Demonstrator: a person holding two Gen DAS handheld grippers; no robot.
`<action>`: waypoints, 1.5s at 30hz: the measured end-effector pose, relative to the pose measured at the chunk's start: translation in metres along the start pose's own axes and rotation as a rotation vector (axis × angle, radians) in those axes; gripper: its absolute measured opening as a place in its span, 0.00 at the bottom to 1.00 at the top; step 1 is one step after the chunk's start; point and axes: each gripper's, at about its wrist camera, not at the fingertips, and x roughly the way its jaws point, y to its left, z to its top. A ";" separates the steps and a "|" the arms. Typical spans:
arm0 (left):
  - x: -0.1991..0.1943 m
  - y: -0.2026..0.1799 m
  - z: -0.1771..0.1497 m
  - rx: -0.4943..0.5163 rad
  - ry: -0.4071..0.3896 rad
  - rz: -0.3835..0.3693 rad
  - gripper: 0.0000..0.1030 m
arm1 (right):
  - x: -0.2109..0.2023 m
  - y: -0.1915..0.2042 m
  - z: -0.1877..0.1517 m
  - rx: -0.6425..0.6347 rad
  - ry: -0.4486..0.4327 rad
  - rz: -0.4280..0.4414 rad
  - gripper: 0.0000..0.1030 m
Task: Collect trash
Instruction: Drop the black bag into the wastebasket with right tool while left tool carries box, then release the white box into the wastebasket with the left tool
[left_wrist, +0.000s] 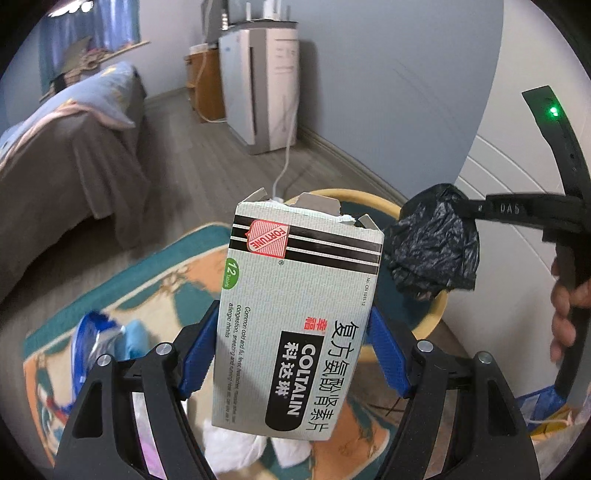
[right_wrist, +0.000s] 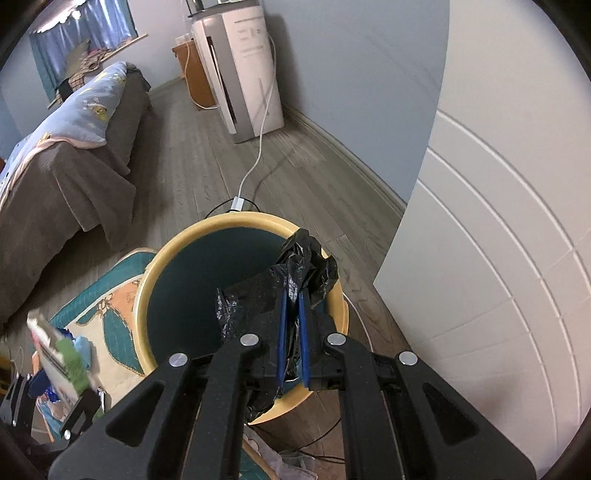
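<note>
Box (left_wrist: 299, 325) is clamped between left gripper (left_wrist: 291, 350) pads, long axis along the fingers, torn end pointing ahead. Bag (right_wrist: 280, 295) is pinched by the shut right gripper (right_wrist: 293, 332), over the bin (right_wrist: 207, 229) just beyond — drop-off step; release over the opening is probably needed next.

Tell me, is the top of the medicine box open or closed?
Open. The left wrist view shows the medicine box, held in the left gripper, with its top flaps standing up and the edge torn.
</note>
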 end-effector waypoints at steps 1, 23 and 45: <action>0.003 -0.003 0.005 0.009 -0.002 -0.002 0.74 | 0.001 -0.001 0.000 0.002 0.002 -0.001 0.06; 0.030 -0.035 0.070 0.056 -0.090 0.021 0.80 | -0.010 -0.002 0.005 0.060 -0.071 0.055 0.13; -0.046 0.051 0.014 -0.016 -0.086 0.133 0.92 | -0.039 0.068 0.004 -0.031 -0.104 0.116 0.94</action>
